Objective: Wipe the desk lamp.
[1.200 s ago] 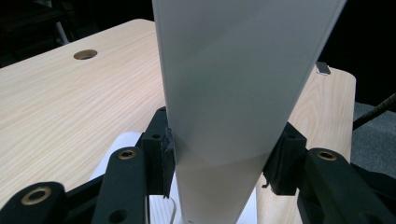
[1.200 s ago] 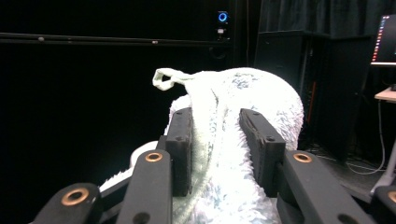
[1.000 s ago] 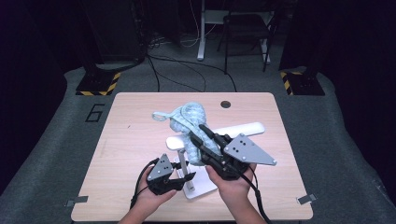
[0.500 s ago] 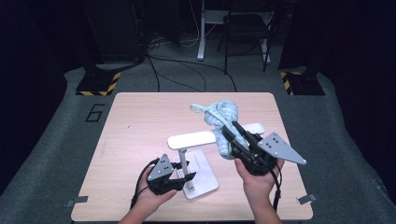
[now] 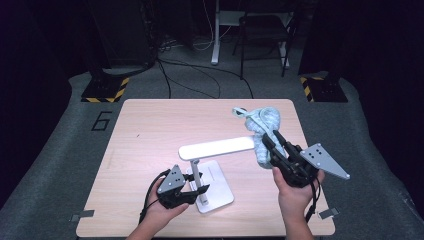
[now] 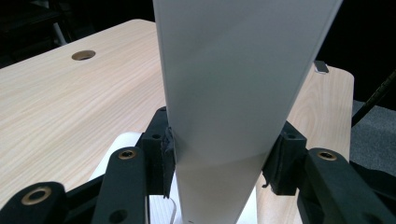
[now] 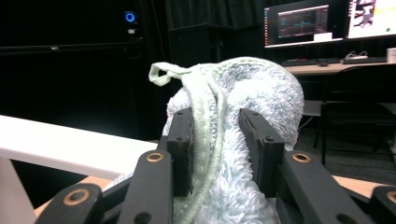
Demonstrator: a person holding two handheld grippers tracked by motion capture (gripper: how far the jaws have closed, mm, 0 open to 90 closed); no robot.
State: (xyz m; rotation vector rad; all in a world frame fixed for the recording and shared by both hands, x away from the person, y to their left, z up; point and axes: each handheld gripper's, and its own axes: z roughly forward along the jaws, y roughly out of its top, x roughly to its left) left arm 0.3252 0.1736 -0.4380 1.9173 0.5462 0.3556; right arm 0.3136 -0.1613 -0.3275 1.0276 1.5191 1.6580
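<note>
While held: the towel (image 5: 265, 137) was a pale blue bundle clamped between the right gripper (image 5: 274, 148) jaws, above the table's (image 5: 150, 130) right side.
Right gripper view: pads pressed into the towel (image 7: 233, 154); its hem loop stuck up.
Lamp (image 5: 210, 170): white, on the near edge; its head ended just beside the towel, perhaps touching.
Left gripper (image 5: 192, 192): clamped on the lamp's upright post (image 6: 224, 116).

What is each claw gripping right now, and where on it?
Left claw clamps the desk lamp by its upright stem; right claw pinches the bunched light-blue towel around its middle.
</note>
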